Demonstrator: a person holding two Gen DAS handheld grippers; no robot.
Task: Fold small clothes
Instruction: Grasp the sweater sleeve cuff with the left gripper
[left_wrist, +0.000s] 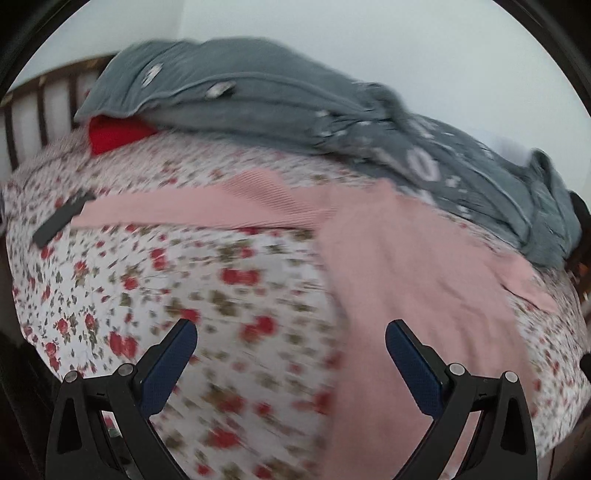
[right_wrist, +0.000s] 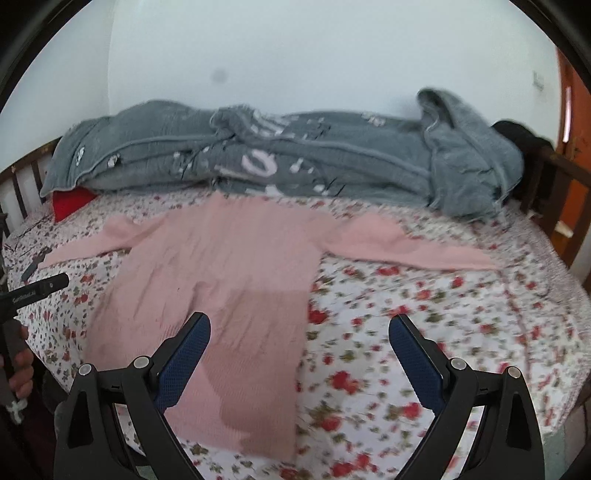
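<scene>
From your left wrist, the left tongs stand spread and empty above the floral bed sheet; the ribbed pink sweater lies flat, 1 sleeve reaching left. From your right wrist, the right tongs are spread too, over the sweater's hem, near a fuzzy gray blanket.

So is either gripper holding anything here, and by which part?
Nothing is held. The left gripper and right gripper are both open above the flat pink sweater.
</scene>
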